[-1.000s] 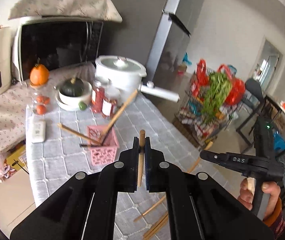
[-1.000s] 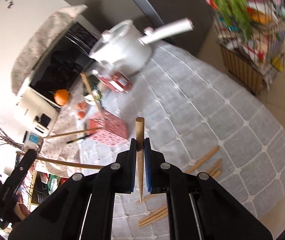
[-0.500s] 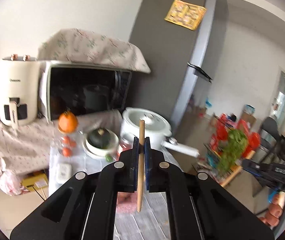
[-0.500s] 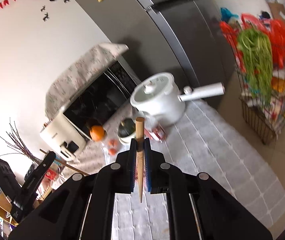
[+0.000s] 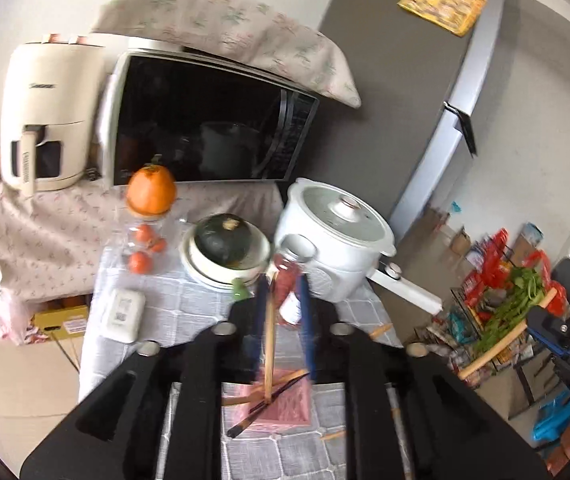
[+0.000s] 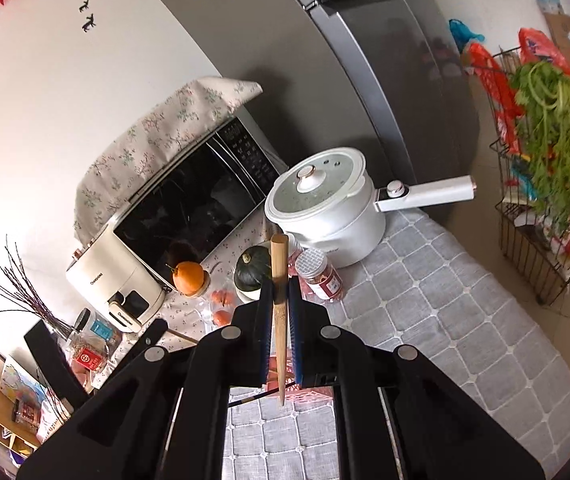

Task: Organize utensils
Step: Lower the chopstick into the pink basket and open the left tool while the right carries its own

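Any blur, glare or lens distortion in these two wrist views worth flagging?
Left wrist view: motion blur smears the left gripper, its chopstick and the pink basket; the microwave stays fairly sharp. Right wrist view: crisp, right gripper and chopstick clear; fisheye bends the fridge edges; dark corners in both.

left hand-held gripper [image 5: 281,320]: matte black linkage arms, round silver screws, blue pads.
right hand-held gripper [image 6: 281,320]: identical black frame, silver screws, blue ribbed pads.

chopstick a [image 5: 269,340]: wooden, upright, tip over pink basket [image 5: 285,400] | chopstick b [image 6: 279,320]: wooden, upright, clamped
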The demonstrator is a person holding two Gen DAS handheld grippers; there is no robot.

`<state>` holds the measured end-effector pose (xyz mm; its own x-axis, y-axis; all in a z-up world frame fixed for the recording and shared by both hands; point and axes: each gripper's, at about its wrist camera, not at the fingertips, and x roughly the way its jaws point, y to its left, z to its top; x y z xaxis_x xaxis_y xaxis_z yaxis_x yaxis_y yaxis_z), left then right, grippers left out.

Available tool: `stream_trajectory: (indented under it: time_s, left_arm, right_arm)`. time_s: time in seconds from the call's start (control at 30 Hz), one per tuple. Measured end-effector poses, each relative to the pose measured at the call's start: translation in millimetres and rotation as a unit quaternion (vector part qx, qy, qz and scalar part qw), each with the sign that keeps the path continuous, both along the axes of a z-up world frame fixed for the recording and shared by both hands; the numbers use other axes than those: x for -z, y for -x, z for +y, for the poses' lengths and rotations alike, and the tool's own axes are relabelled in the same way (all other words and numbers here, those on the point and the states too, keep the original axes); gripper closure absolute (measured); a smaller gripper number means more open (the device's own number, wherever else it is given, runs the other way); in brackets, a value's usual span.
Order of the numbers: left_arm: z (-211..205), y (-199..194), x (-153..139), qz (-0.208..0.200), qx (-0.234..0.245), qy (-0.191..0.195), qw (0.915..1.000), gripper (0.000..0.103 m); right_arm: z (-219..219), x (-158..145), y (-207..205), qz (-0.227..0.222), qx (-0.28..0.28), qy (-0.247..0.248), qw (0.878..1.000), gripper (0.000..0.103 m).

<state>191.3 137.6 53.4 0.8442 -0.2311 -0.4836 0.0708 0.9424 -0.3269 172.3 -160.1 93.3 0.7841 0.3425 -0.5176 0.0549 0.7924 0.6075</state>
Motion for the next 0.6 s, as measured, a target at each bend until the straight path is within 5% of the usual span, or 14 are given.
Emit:
stream_trajectory:
  time_s: [0.27,0.43,0.53,0.6]
  left_arm:
    - [44,50,-16,-0.049,-0.038,0.067,0.9958,0.062]
    - [53,61,-35,-0.067,-0.039,0.071,0.9945,0.054]
    - [62,61,-39,-0.078,-0.060,0.050,0.9939,0.034]
    - [74,46,-29,-0.051,-0.083,0.011,0.9952,0.033]
  right_arm:
    - [24,-2,-19,-0.010,0.007,0.044,0.999,0.095]
    - [42,-1,-29,-0.012,0.008,0.071,0.997,0.095]
    - [41,-3,-28,-0.015,0.007,0.060,0.998,0.095]
    - [37,-5,-25,-0.017,0.006,0.051,0.999,0.095]
